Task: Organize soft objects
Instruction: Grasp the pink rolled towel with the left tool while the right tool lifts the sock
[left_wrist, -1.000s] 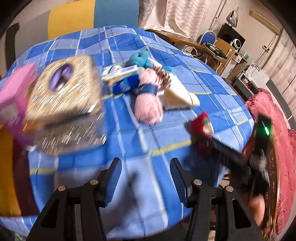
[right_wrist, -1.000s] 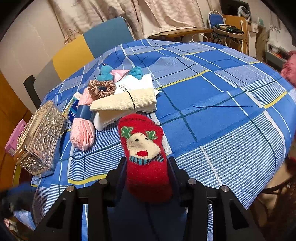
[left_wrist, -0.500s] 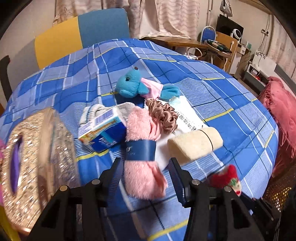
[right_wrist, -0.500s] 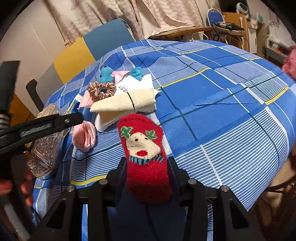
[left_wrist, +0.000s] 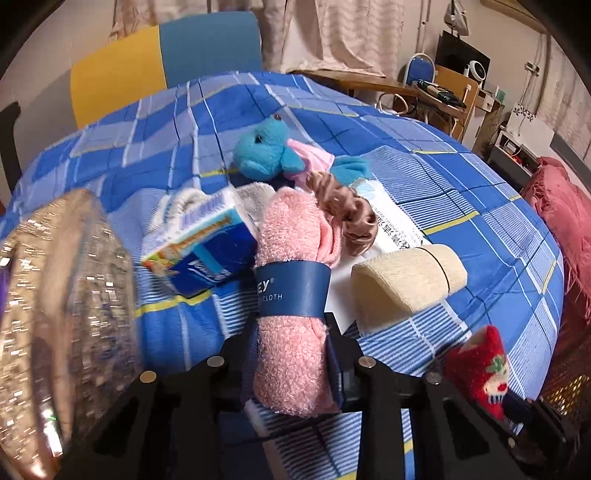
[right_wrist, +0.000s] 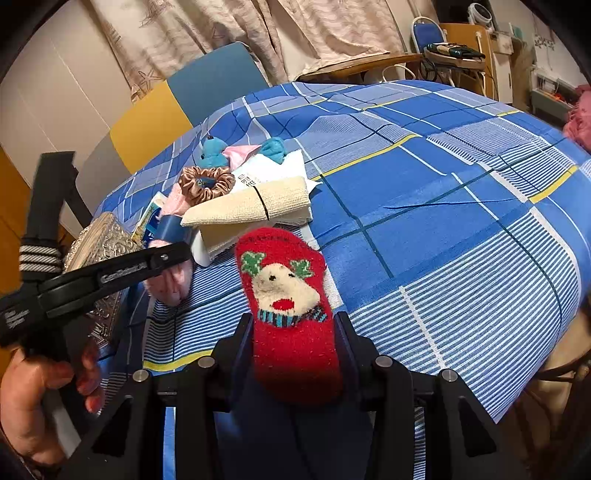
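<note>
While the right hand-held gripper (right_wrist: 294, 350) pointed steeply down toward the surface (right_wrist: 424, 206), its jaws were clamped on a red reindeer sock (right_wrist: 291, 314), the sock's toe end projecting forward past the fingertips. The left hand-held gripper (left_wrist: 291, 354) also angled downward; its jaws had just been closing and now pressed both sides of a rolled pink cloth (left_wrist: 291, 295), which lay on the surface with a blue paper band around it. A person's hand (right_wrist: 33, 391) gripped the left tool's handle at the near left edge of the surface. Relative to the pink cloth: an ornate metallic box (left_wrist: 59, 295) stood to the left, its contents not discernible; a blue tissue packet (left_wrist: 203, 247) lay just beside it; a brown scrunchie (left_wrist: 347, 210) touched its far end; a cream rolled cloth (left_wrist: 406, 280) lay to the right; a blue plush toy (left_wrist: 266, 151) sat beyond.
</note>
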